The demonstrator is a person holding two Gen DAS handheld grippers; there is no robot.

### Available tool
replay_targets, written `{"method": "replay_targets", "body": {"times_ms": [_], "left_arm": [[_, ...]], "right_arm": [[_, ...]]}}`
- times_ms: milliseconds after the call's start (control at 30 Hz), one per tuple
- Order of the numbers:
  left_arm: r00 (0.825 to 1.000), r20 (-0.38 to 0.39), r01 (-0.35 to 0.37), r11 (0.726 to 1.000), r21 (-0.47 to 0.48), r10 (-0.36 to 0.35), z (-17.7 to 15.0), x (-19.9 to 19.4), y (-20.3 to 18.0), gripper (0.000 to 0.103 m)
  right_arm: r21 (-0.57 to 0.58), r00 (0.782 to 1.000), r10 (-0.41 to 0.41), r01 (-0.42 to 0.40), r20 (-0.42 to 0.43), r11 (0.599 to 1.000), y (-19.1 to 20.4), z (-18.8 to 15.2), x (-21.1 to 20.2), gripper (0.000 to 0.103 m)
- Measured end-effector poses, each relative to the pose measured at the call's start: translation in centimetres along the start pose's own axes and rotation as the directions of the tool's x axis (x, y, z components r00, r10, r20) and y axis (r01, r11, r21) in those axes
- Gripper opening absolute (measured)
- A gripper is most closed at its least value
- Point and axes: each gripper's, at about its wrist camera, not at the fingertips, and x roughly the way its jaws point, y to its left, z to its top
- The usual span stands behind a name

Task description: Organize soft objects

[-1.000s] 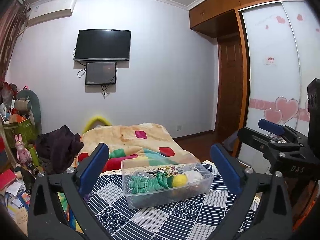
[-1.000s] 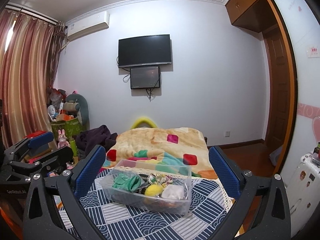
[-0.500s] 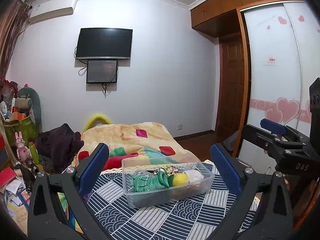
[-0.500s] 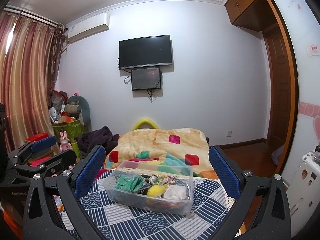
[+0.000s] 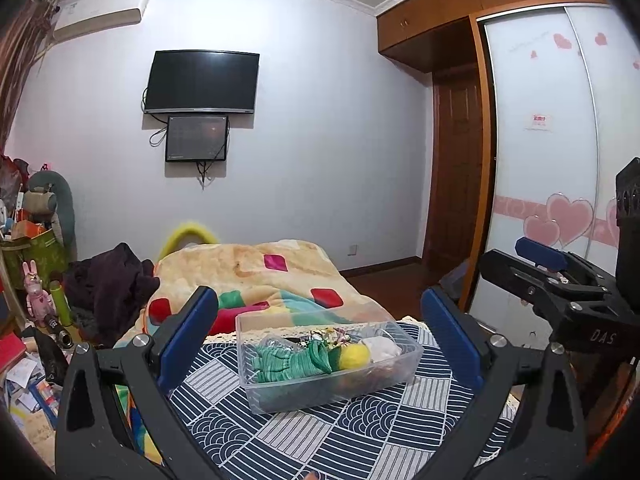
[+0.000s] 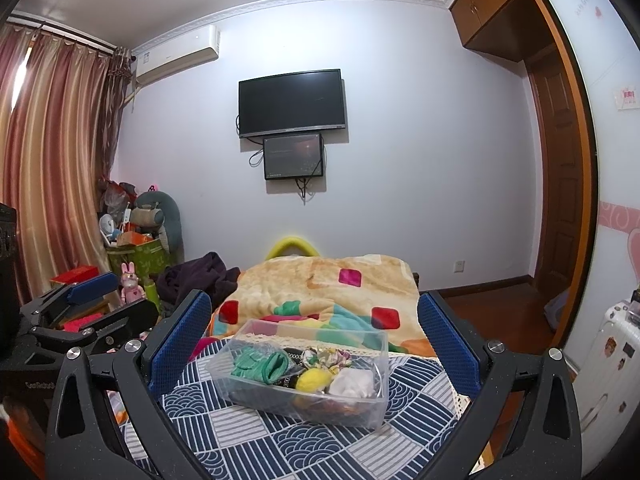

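A clear plastic bin stands on a blue patterned cloth. It holds soft things: a green knitted piece, a yellow ball, a white piece and a flowery scrunchie. My left gripper is open and empty, held back from the bin. My right gripper is open and empty, also short of the bin. Each gripper shows at the side of the other's view.
Behind the cloth lies a bed with an orange patterned blanket. Dark clothes and clutter with a pink rabbit toy are at the left. A wardrobe with heart stickers and a white suitcase are at the right.
Both views have shifted slightly; the bin sits a little nearer and lower in the frames. Both grippers stay open and empty.
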Motion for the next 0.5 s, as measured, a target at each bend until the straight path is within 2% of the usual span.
{"method": "replay_targets", "body": {"times_ms": [500], "left_arm": [[1.0,-0.008,-0.006,1.0,-0.014,0.006,-0.01,0.1,-0.21,0.103]], "right_arm": [[-0.004,1.0,0.002,-0.002,-0.001,1.0,0.11,-0.11,0.02,0.103]]}}
